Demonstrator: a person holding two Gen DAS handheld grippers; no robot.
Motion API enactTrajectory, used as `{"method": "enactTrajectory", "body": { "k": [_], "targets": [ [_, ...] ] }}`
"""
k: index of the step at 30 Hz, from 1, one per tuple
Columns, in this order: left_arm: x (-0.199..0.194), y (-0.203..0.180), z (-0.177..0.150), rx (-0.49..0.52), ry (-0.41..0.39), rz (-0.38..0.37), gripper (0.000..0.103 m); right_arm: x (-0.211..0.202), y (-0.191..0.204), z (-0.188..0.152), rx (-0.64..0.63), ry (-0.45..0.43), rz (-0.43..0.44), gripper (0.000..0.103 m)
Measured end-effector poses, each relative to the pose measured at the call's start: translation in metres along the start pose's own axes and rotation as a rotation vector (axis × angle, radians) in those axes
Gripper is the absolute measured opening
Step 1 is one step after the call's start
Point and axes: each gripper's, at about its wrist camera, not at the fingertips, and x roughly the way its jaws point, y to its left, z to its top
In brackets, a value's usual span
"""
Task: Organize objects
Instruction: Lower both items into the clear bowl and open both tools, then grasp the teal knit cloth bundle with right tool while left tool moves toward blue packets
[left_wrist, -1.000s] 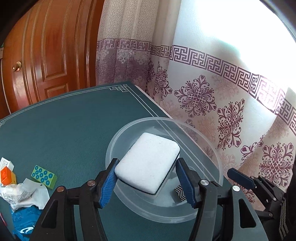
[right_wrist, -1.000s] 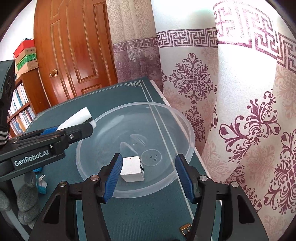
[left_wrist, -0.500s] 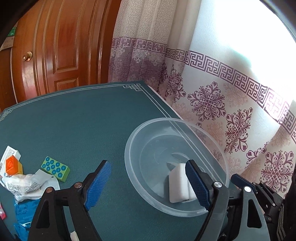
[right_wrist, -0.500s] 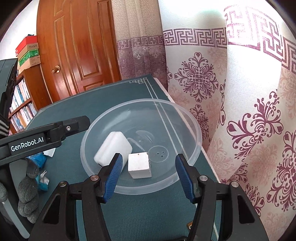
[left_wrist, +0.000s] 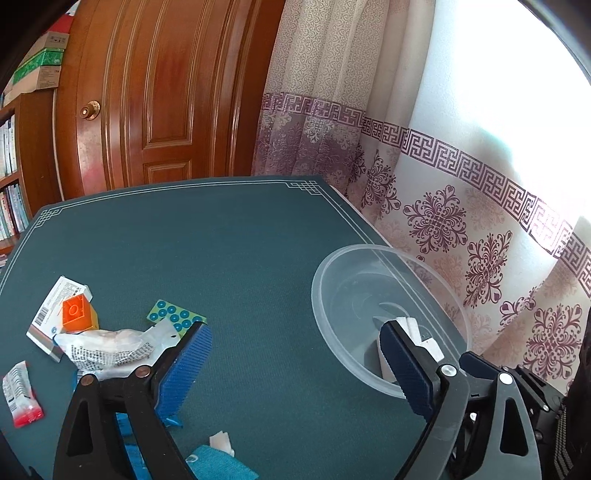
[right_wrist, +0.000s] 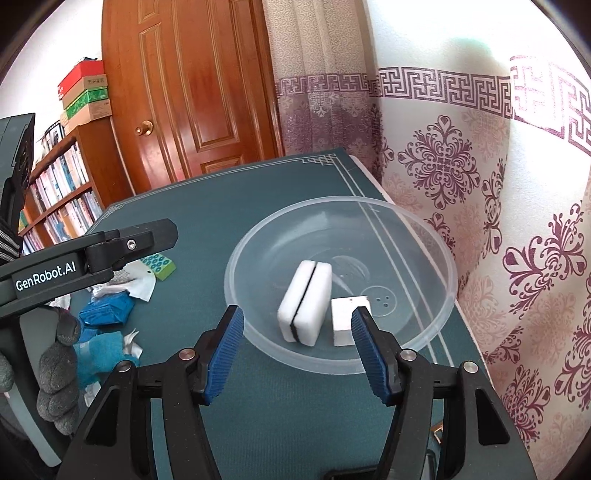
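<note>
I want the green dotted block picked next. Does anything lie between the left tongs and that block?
Yes. A crumpled white wrapper lies beside the block and overlaps its near edge, and the left tongs, empty and opening, hang just behind it.

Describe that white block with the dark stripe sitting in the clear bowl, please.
The white block looks like a soft sponge pad: two white rounded layers with a thin black seam between them. It stands on a narrow edge, tilted slightly, on the floor of the clear plastic bowl, close beside a small white cube; whether they touch is unclear. No claw holds it.
</note>
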Motion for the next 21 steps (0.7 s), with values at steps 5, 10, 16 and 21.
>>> {"method": "enactTrajectory", "body": {
  "k": [5,10,16,21],
  "targets": [
    [-0.019,0.025,-0.008,-0.017,-0.007,0.034,0.098,-0.001,0.026,-0.003,-0.019,0.019,0.067,0.068],
    [-0.039,0.055,-0.016,-0.039,-0.021,0.079,0.1,0.003,0.054,-0.012,-0.038,0.065,0.154,0.07],
    [-0.056,0.088,-0.03,-0.071,-0.021,0.138,0.1,0.012,0.083,-0.024,-0.029,0.146,0.266,0.071],
    [-0.065,0.114,-0.043,-0.095,-0.012,0.19,0.1,0.022,0.102,-0.033,-0.002,0.214,0.349,0.072]
  ]
}}
